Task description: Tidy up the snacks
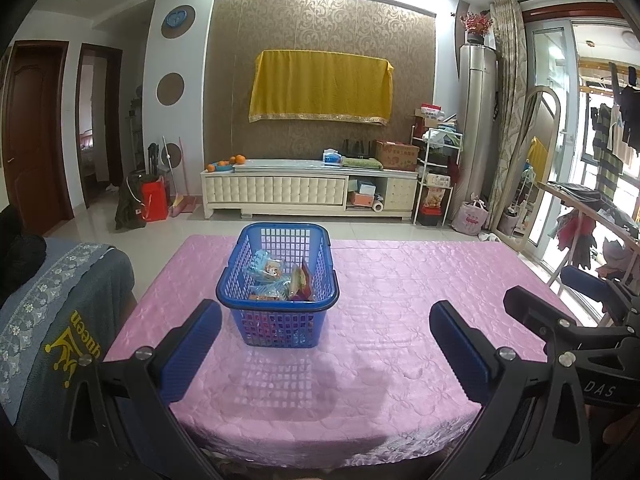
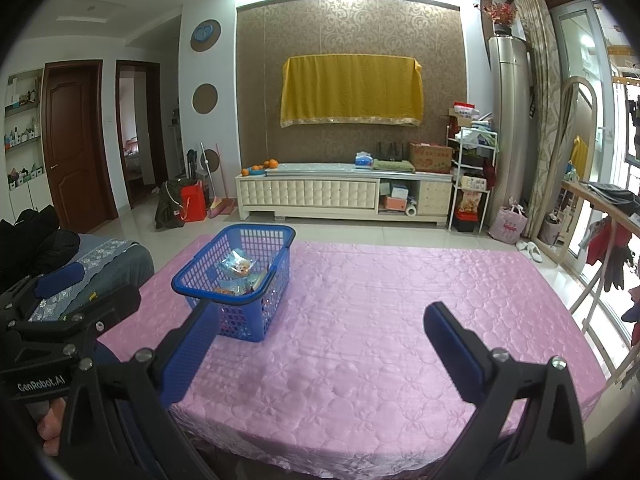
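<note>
Table (image 1: 400, 280) under a pink quilted cloth, filling the lower half of both views. Behind it, across tiled floor, a cream TV cabinet (image 1: 280, 190) against a brown patterned wall, topped with oranges (image 1: 234, 159) at the left end, a cardboard box (image 1: 396, 154) at the right end. Above the cabinet, a yellow cloth (image 1: 320, 88) draped over something flat on the wall. Right of the cabinet, a tall silver air-conditioner column (image 1: 476, 120) and a white wire rack (image 1: 438, 176) stacked with boxes. Left of the table, a grey-blue embroidered cover (image 1: 52, 300) over a seat. On the table's left-centre area, a blue plastic basket (image 1: 278, 322), upright, lattice-walled, handles folded down along the rim. Inside the basket, snack packets (image 1: 280, 276): pale blue wrappers toward the back and left, a red-and-yellow pack leaning upright toward the right. Nearest the camera, left gripper (image 1: 326, 346), blue-padded fingers spread wide apart, empty, raised clear of the cloth with the basket straight ahead between the two tips. Right gripper (image 2: 316, 350), likewise spread wide and empty, aimed at bare cloth, basket (image 2: 240, 280) just beyond its left finger (image 2: 188, 356).
</note>
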`<action>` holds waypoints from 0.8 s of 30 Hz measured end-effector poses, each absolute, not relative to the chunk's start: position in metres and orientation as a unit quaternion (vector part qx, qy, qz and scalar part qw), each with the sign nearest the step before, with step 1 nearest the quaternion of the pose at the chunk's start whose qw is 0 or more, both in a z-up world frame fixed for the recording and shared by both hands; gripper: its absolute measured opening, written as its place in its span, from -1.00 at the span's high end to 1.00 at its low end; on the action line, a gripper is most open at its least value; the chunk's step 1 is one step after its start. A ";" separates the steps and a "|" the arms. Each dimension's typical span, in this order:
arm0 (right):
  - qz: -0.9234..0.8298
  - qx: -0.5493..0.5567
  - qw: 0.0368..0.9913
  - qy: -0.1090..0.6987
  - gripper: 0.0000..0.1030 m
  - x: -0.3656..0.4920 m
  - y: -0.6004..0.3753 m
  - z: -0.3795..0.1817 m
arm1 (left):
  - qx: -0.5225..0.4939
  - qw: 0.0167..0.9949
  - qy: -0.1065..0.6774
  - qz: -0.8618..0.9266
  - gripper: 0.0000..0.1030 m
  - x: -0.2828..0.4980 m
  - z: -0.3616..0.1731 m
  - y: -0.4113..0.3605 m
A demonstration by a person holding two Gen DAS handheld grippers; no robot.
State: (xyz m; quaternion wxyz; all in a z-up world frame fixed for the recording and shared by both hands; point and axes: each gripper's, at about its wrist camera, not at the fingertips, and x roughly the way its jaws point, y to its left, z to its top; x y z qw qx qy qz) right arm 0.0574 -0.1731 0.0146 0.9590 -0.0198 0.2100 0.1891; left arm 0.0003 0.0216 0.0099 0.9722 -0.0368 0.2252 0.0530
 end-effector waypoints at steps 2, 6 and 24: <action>0.190 -0.020 0.959 0.210 -1.00 0.057 -0.174 0.014 | -0.036 0.972 0.225 0.053 -1.00 -0.001 0.010 0.022; 0.190 -0.019 0.959 0.211 -1.00 0.057 -0.176 0.015 | -0.034 0.973 0.222 0.054 -1.00 -0.002 0.010 0.021; 0.189 -0.020 0.959 0.211 -1.00 0.055 -0.178 0.015 | -0.032 0.973 0.221 0.053 -1.00 -0.004 0.011 0.021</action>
